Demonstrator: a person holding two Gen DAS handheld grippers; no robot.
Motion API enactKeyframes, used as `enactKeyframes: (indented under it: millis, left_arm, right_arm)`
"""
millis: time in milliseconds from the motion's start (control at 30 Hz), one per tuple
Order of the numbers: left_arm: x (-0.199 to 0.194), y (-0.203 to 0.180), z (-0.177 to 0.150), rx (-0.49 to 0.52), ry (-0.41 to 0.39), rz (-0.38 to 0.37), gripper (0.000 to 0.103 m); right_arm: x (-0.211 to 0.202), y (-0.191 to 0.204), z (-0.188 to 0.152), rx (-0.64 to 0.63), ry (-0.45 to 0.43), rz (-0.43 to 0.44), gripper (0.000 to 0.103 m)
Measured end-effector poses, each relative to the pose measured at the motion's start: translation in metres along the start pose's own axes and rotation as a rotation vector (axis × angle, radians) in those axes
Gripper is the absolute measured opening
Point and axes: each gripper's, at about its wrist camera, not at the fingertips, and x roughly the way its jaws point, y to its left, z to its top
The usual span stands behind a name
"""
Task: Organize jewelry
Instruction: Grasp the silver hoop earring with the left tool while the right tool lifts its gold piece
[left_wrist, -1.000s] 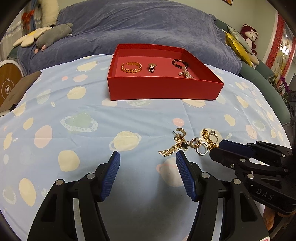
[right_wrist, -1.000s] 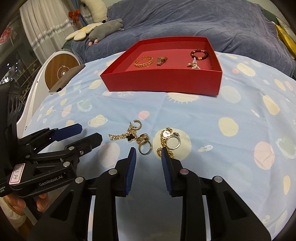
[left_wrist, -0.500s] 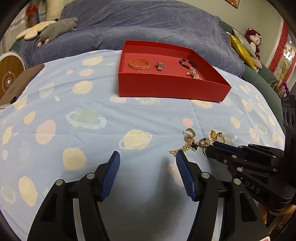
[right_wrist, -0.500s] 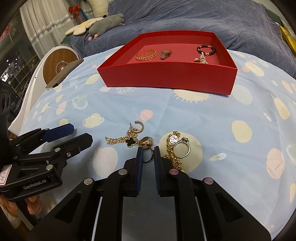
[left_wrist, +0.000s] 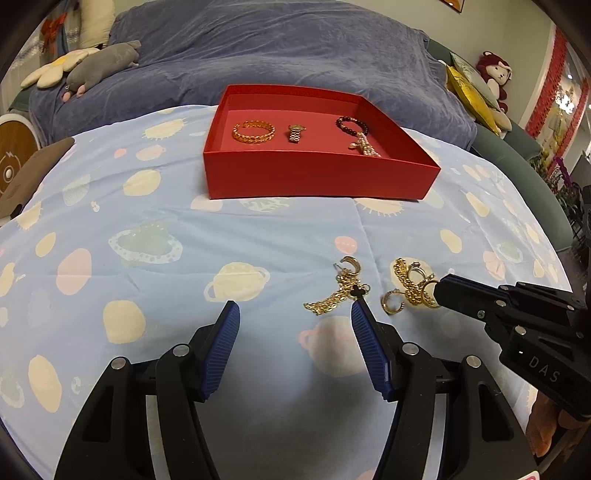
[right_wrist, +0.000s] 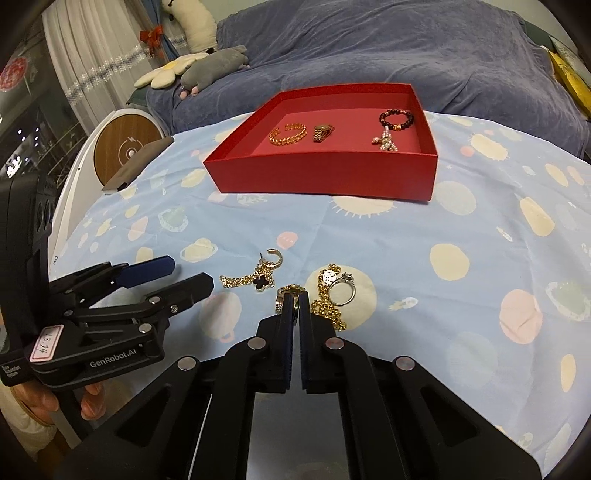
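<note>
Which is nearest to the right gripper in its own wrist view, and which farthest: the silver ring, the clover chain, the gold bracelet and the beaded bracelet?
From the right gripper:
1. Silver ring, just right of the tips, on the cloth.
2. Clover chain, slightly farther, to the left.
3. Gold bracelet, left in the red box.
4. Beaded bracelet, right in the box; these two are too close to call.

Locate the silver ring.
In the right wrist view the silver ring lies on the tablecloth, just right of the right gripper, against the gold chain.

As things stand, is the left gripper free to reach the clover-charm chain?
Probably yes. The left gripper is open and empty, and the clover-charm chain lies uncovered on the cloth just ahead of its right jaw; the right gripper is busy beside it.
</note>
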Motion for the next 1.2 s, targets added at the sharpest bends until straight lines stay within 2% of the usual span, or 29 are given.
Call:
enactKeyframes:
  millis: [533, 600, 833, 933, 1200]
  left_arm:
    - [0.022, -0.056, -0.003, 0.118, 0.023, -0.089, 0.059]
    - [0.026, -0.059, -0.004, 0.125, 0.031, -0.093, 0.048]
    - [0.035, -0.067, -0.003, 0.173, -0.008, -0.041, 0.033]
    - [0.037, -0.070, -0.003, 0.183, -0.008, -0.037, 0.019]
    - [0.035, -0.068, -0.003, 0.189, -0.010, -0.029, 0.017]
  right_arm:
    - [-0.012, -0.028, -0.008, 0.061, 0.001, -0.040, 0.002]
    - [-0.014, -0.032, -0.009, 0.070, 0.001, -0.041, 0.002]
    - [-0.018, -0.040, -0.010, 0.090, -0.005, -0.046, 0.002]
    - [-0.020, -0.042, -0.010, 0.094, -0.008, -0.048, 0.002]
    - [-0.022, -0.041, -0.007, 0.101, -0.019, -0.051, 0.002]
